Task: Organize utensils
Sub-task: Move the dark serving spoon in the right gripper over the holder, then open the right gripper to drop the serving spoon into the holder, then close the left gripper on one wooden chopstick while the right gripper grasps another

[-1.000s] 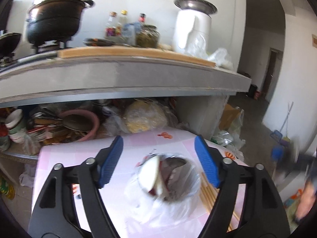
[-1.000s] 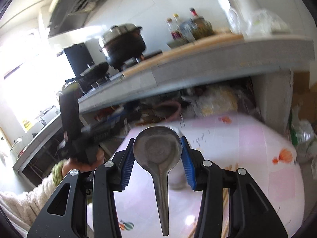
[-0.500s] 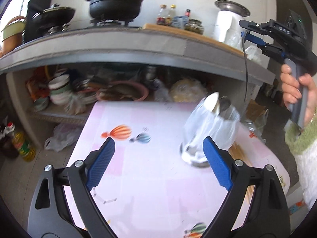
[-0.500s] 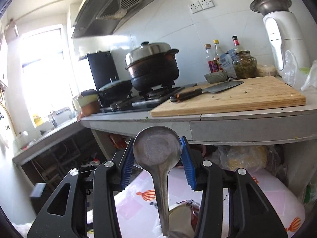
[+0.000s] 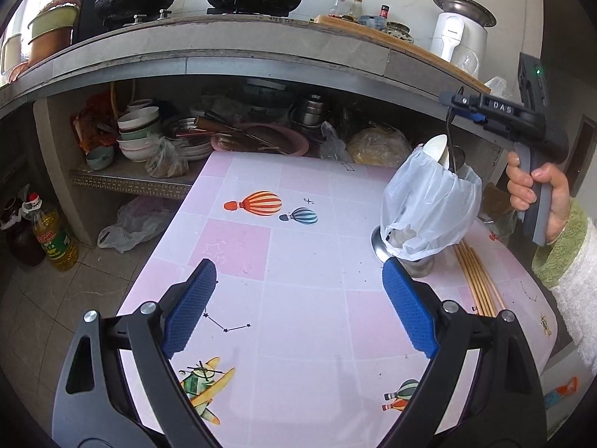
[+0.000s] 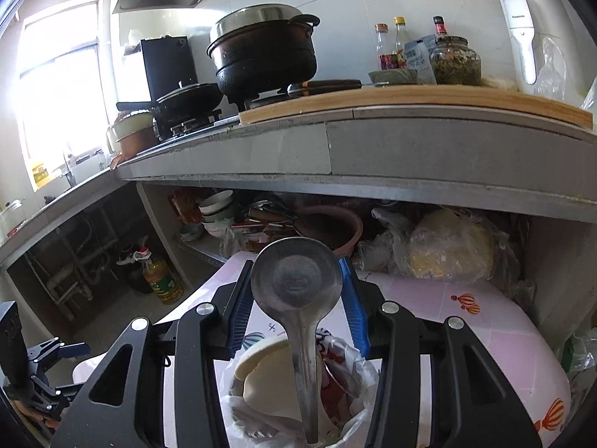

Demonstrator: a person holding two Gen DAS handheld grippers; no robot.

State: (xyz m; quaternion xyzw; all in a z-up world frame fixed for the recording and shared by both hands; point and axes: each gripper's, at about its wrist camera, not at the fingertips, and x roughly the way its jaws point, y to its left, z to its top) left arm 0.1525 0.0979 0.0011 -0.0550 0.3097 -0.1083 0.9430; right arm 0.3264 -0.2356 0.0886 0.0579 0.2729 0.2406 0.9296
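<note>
My left gripper [image 5: 294, 306] hangs over the pink surface [image 5: 298, 261] with its jaws spread wide and nothing between the blue ribbed pads. The surface has a smooth printed cover with squares, balloons and a small plane.

My right gripper [image 6: 296, 306] has its jaws pinching a metal spoon [image 6: 296, 283] at the round, dull grey bowl; the flat handle points down into the utensil holder [image 6: 298, 410] just below. This holder is a metal cup with a thin white plastic bag [image 5: 429, 205] wrinkled around it. Inside it I see a cream-white ceramic spoon [image 6: 266, 369] and something red that I cannot identify. In the left view the holder stands on the right part of the surface, and a bundle of wooden chopsticks [image 5: 479, 280] lies flat just beside its base.

Farther, under the grey stone counter [image 6: 410, 145], a shelf [image 5: 130, 179] carries stacked bowls [image 5: 140, 130], metal plates and a pink basin [image 5: 268, 138]. On the counter stand a black pot [image 6: 263, 59] with a steel lid, a wooden cutting board [image 6: 429, 100], a glass jar [image 6: 454, 60] with something dark green, and a white kettle [image 6: 530, 30].
</note>
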